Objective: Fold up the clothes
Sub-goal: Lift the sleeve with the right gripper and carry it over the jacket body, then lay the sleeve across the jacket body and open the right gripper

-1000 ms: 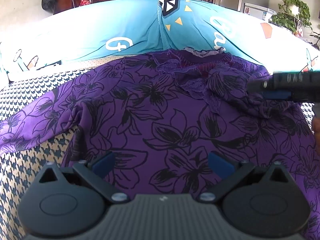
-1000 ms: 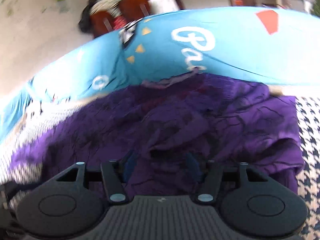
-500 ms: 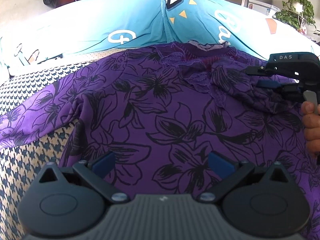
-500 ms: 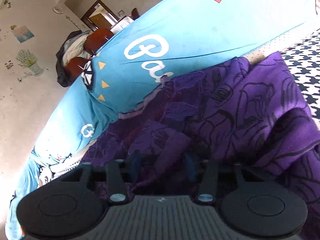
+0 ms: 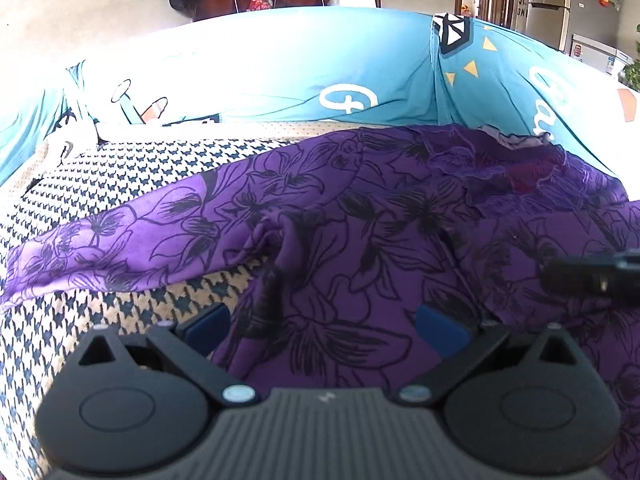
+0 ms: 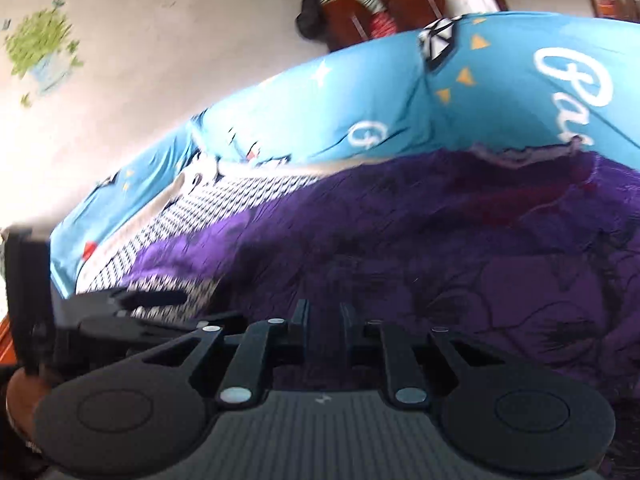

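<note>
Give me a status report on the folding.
Left gripper open over the purple floral top. Right gripper has just been closing, fabric between its fingers. Nothing in the way.

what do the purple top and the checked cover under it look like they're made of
Purple top: thin, soft, matte fabric with a printed black flower outline; it drapes and wrinkles easily, so likely a light knit or jersey. The neckline looks like lace.
Checked cover: a flatter, stiffer-looking cloth with a dark houndstooth pattern on cream; woven or printed, I cannot tell.
</note>
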